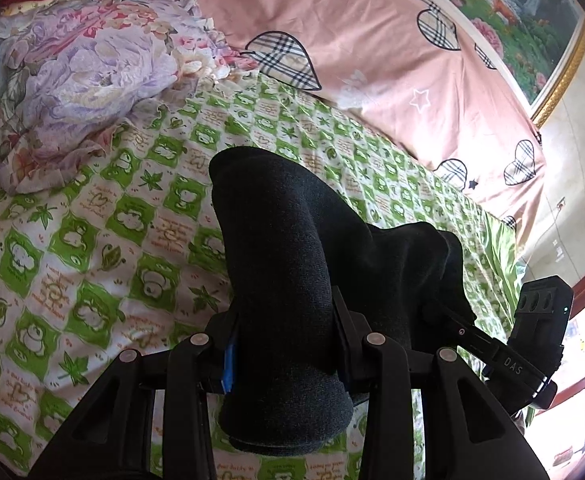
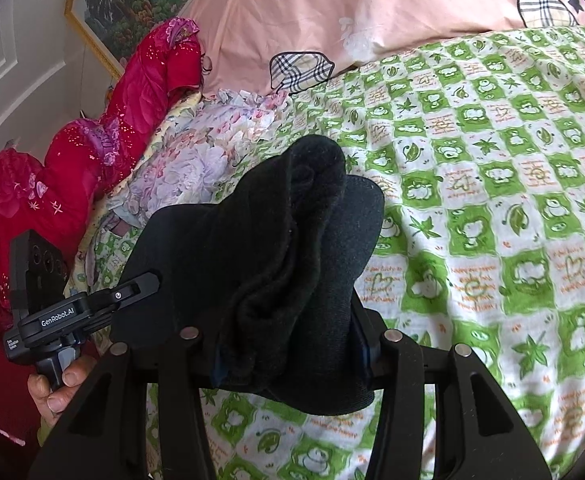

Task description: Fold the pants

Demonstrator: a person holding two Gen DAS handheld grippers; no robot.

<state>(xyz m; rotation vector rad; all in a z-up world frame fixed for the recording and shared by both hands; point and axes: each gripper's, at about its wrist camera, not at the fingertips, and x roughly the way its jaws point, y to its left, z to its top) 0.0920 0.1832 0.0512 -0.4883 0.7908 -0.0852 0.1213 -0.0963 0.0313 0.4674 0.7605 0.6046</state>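
Observation:
The black pants are bunched and held up above the bed between both grippers. My left gripper is shut on a thick fold of the pants, which hides its fingertips. My right gripper is shut on another bunched fold of the pants. The right gripper shows in the left wrist view at the right, close beside the cloth. The left gripper shows in the right wrist view at the left, with a hand on its handle.
A green and white patterned sheet covers the bed. A crumpled floral quilt lies at the far left. A pink pillow with plaid hearts lies along the head. A red quilt and a framed picture are behind.

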